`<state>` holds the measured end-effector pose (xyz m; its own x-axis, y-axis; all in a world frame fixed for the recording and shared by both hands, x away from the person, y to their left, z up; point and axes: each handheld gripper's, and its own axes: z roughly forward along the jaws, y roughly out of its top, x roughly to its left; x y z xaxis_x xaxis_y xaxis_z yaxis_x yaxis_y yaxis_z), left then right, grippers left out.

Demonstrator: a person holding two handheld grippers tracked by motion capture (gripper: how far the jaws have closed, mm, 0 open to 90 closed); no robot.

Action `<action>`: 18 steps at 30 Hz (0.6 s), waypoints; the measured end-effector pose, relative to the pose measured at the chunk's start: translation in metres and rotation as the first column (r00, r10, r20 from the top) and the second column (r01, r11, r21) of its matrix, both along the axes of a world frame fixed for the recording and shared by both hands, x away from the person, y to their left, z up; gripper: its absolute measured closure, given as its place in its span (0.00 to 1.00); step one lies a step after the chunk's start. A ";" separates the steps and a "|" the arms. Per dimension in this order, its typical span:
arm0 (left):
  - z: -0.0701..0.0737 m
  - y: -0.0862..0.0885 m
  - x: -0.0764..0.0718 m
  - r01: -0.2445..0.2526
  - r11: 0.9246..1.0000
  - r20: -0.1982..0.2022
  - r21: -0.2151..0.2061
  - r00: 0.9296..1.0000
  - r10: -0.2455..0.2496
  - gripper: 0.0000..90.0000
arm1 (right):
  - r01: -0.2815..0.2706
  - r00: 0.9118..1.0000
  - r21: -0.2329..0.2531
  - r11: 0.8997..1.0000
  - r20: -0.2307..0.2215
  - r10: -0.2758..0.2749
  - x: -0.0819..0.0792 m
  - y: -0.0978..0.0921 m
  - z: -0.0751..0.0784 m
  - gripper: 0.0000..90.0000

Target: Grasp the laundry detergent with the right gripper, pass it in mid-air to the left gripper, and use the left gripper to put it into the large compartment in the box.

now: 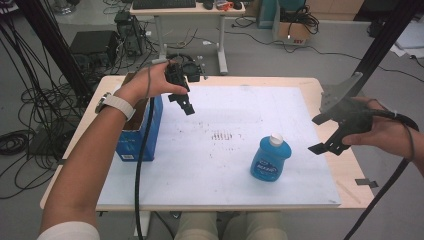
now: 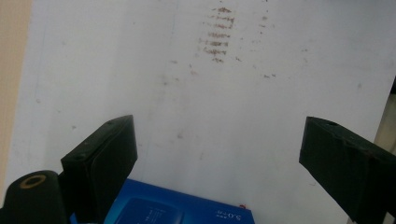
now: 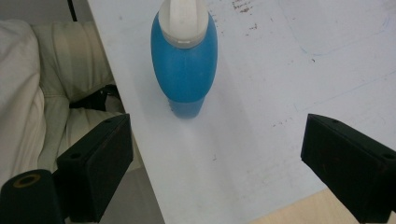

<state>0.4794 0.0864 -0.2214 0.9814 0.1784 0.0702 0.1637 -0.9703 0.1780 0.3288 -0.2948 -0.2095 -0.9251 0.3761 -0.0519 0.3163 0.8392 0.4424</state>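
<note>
Right gripper lines up on the blue bottle

The blue bottle [image 1: 270,159] stands upright near the front edge of the white surface [image 1: 225,175]; the right gripper [image 1: 325,135] hovers beside it, jaws wide and empty, best closing low around the body. Farther back, the left gripper [image 1: 184,102] hangs open over the blue box [image 1: 140,135].

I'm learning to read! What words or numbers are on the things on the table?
"5.0 7R" or close to it: small white print, seen upside down and hard to make out, on the blue box in the left gripper view.
Label on the blue bottle: white lettering, too blurred to read.
Blue box side in the high view: print too small to read.
</note>
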 end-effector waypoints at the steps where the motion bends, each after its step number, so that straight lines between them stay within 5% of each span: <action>1: 0.000 0.000 0.000 -0.001 1.000 0.000 0.003 1.000 0.001 0.13 | 0.000 1.000 0.001 1.000 0.000 0.000 0.000 0.000 0.000 0.10; 18: -0.005 -0.002 -0.001 0.004 1.000 0.011 -0.001 1.000 -0.004 0.13 | -0.006 1.000 0.011 1.000 0.013 0.006 -0.001 0.003 -0.003 0.08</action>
<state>0.4782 0.0840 -0.2262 0.9813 0.1749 0.0810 0.1582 -0.9708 0.1804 0.3278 -0.2920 -0.2123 -0.9266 0.3713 -0.0594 0.3058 0.8360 0.4556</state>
